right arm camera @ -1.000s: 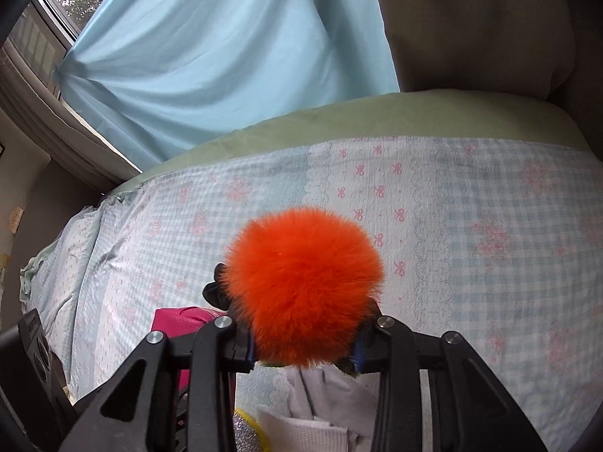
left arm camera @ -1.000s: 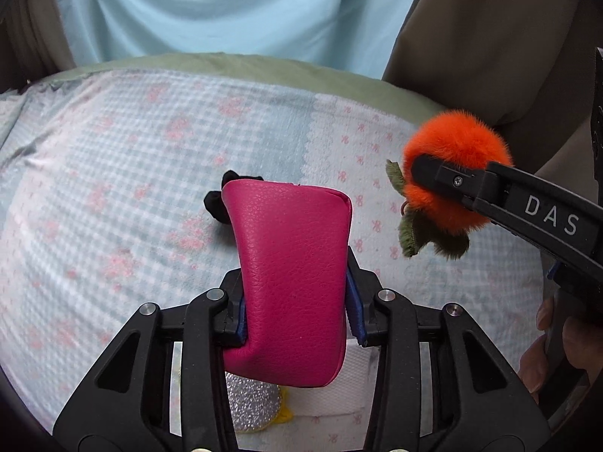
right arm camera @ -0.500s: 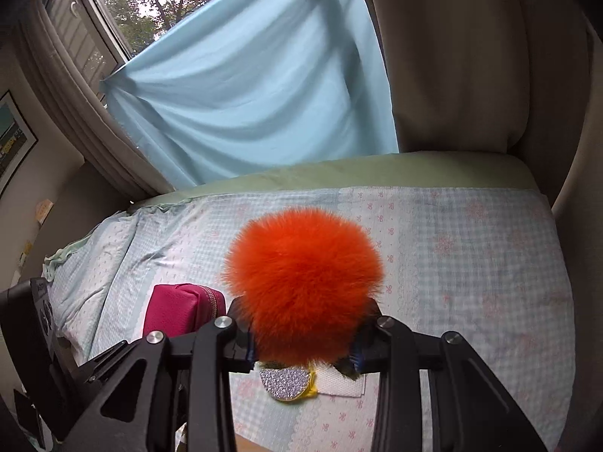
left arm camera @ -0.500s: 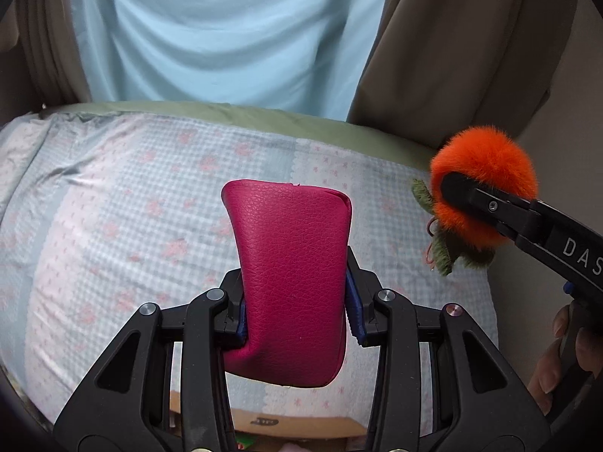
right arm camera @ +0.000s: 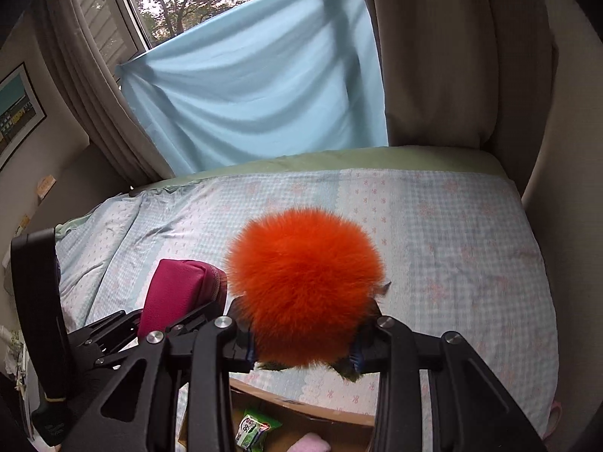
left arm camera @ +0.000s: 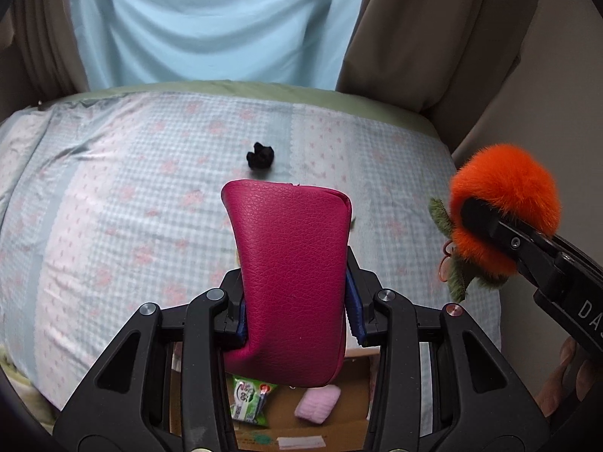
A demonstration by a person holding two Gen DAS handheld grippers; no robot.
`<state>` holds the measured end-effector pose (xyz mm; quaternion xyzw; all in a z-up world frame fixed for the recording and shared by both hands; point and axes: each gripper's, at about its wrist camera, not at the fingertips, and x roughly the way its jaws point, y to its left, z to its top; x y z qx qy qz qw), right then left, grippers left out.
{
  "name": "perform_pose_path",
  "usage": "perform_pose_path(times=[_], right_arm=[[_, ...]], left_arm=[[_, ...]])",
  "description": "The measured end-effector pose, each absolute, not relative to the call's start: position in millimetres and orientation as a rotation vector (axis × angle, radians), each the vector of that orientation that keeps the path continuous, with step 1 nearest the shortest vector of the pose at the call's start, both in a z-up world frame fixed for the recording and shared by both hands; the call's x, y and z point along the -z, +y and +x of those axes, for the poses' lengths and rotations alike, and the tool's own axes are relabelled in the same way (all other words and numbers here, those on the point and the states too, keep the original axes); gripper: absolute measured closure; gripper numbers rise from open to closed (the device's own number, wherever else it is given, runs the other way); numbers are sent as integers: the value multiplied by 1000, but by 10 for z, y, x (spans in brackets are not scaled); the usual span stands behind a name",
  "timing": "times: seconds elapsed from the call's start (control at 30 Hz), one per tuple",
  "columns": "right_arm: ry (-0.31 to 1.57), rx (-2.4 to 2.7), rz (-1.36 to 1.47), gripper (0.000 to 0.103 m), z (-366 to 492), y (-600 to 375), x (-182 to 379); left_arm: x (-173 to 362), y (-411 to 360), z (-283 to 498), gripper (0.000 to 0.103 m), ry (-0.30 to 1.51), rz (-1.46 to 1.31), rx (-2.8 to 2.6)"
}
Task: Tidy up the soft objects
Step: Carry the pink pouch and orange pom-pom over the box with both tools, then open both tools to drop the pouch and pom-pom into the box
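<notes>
My left gripper (left arm camera: pixel 296 312) is shut on a magenta leather pouch (left arm camera: pixel 290 263), held upright above the bed's near edge. The pouch (right arm camera: pixel 177 290) also shows in the right wrist view at lower left. My right gripper (right arm camera: pixel 301 350) is shut on a fluffy orange pom-pom (right arm camera: pixel 303 288) with green leaves under it. The pom-pom (left arm camera: pixel 505 203) also shows at the right of the left wrist view. A small black soft object (left arm camera: pixel 260 156) lies on the checked bedspread (left arm camera: pixel 113 207) beyond the pouch.
An open cardboard box (left arm camera: pixel 377 425) sits below both grippers, holding a green packet (left arm camera: pixel 248 403) and a pink soft item (left arm camera: pixel 316 403). A blue curtain (right arm camera: pixel 256 86) and beige drapes hang behind the bed. A wall stands at the right.
Both grippers have pulled back from the bed with their objects still held. The cardboard box has come into view below them, and the black object now shows beyond the pouch.
</notes>
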<state>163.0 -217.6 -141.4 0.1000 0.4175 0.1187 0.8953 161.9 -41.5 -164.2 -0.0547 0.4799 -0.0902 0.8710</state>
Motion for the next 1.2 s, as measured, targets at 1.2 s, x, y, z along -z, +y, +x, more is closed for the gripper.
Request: perform_pose_path(times=[1.2], right_arm=[[1370, -39, 258, 70, 274, -1630, 3132]], left_arm=[[3409, -94, 498, 67, 1439, 123, 254]])
